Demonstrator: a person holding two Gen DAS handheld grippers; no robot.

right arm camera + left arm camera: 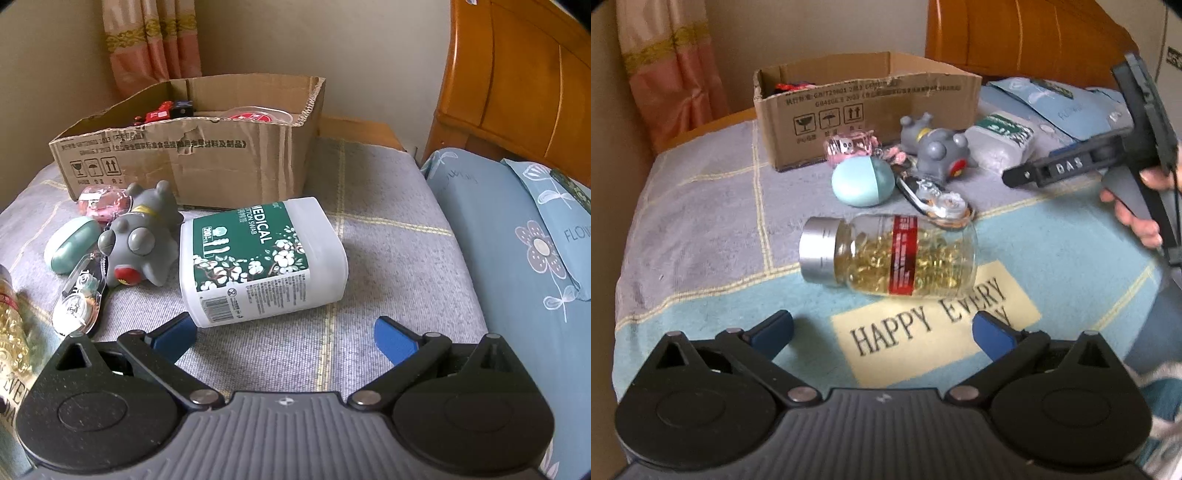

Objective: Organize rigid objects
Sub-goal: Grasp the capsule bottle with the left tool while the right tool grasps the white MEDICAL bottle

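Taking the cardboard box [868,107] as the landmark, everything lies on the bed [701,229] in front of it. In the left wrist view, a pink trinket [846,146] sits nearest the box's front wall, with a teal egg-shaped case [860,182] just before it. Further toward the camera, a capsule bottle [890,254] lies on its side, silver cap to the left. The left gripper [884,332] is spread wide, fingers [772,328] empty, short of the bottle. Right of the case are a clear correction-tape dispenser [934,201] and a grey toy [932,151], then the cotton swab box [1001,142].

Only this view shows the right gripper from outside, in a hand [1137,214].

The right wrist view alone reveals the box's contents, red items [157,114] and a round lid [258,114]. The right gripper [286,339] is spread open, empty, just short of the swab box.
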